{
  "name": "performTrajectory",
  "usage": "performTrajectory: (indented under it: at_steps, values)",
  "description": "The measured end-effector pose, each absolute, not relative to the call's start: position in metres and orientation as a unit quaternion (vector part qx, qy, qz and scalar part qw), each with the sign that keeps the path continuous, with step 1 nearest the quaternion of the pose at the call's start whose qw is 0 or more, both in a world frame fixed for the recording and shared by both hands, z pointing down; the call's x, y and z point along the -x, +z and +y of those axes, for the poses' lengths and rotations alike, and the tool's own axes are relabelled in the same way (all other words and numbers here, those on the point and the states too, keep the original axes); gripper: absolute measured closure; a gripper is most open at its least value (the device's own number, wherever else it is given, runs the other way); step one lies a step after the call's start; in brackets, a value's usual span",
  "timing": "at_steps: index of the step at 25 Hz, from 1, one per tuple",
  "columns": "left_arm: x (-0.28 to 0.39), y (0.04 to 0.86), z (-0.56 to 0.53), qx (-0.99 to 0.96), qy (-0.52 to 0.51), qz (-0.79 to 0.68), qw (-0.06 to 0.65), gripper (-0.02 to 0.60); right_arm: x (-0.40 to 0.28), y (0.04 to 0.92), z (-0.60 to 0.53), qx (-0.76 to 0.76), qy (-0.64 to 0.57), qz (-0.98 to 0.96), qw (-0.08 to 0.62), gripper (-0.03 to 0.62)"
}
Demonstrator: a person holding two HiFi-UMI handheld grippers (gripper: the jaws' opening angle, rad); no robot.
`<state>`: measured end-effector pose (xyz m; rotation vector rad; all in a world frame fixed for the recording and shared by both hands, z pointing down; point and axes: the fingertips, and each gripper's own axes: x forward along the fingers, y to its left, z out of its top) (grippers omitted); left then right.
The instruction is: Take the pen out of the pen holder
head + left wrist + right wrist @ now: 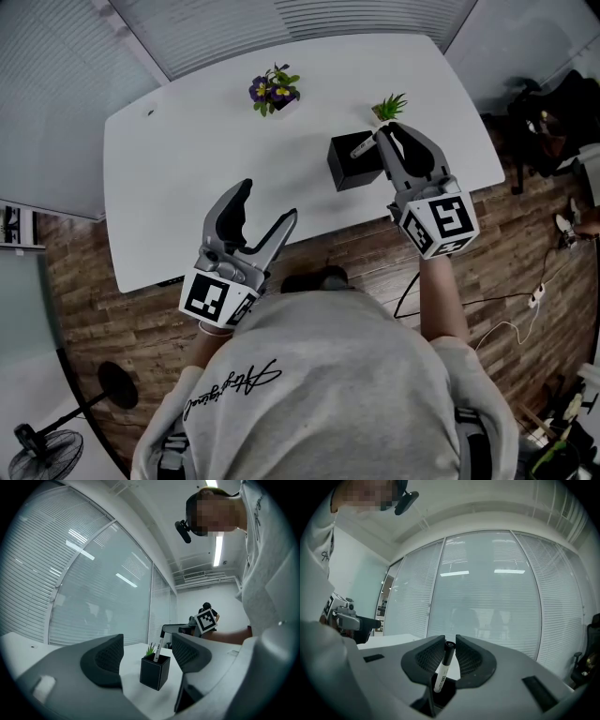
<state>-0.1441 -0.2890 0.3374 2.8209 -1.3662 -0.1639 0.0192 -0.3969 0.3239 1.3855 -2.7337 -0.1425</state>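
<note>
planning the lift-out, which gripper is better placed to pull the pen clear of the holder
Right. The right gripper is shut on the pen standing in the black pen holder; the left gripper is open, well apart from it.

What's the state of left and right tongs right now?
Left tongs: open, empty.
Right tongs: closed on the pen, whose lower end sits in the pen holder.
</note>
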Motion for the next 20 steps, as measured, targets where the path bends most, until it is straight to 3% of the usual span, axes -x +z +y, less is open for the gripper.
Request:
performTrajectory:
  at_steps: [20]
  values:
    - [0.135,0.338,-0.293,-0.901,-0.055,-0.431,0.002,0.272,-0.023,0.288,-0.389,-0.448,-0.071,-0.891,0.011,0.522]
